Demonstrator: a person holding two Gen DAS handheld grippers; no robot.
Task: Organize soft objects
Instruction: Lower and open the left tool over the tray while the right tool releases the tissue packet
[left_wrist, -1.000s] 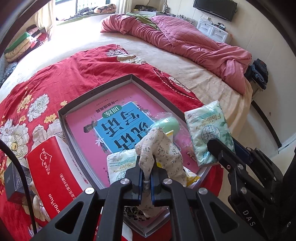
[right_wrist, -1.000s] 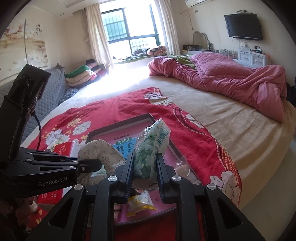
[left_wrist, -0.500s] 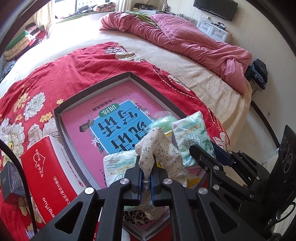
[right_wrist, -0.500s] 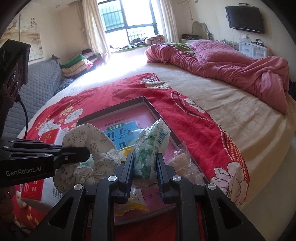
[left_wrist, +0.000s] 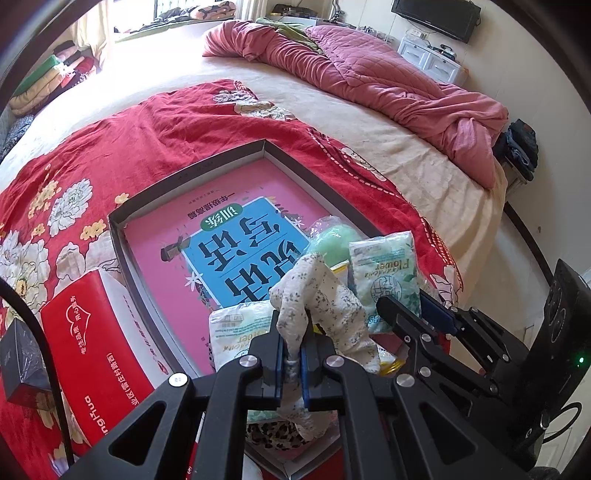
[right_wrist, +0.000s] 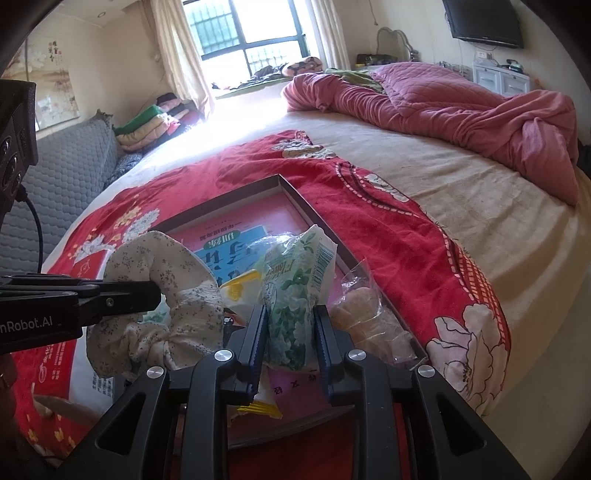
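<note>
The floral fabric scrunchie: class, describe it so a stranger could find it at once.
On the bed's red flowered blanket lies a shallow grey tray lined with a pink booklet. Over its near end, the left gripper pinches a cream fabric scrunchie. Unlike the glossy green-printed tissue packs beside it, it is ruffled cloth with tiny flowers.

A home bedroom: a wide bed (right_wrist: 480, 206) fills the room, with a rumpled pink quilt (right_wrist: 461, 107) at its far end and a red flowered blanket (right_wrist: 369, 221) across its near part. Beyond the bed a curtained window (right_wrist: 251, 40); beside it a wall television (right_wrist: 484, 22), white drawers (right_wrist: 502, 79), folded bedding (right_wrist: 155, 125)
</note>
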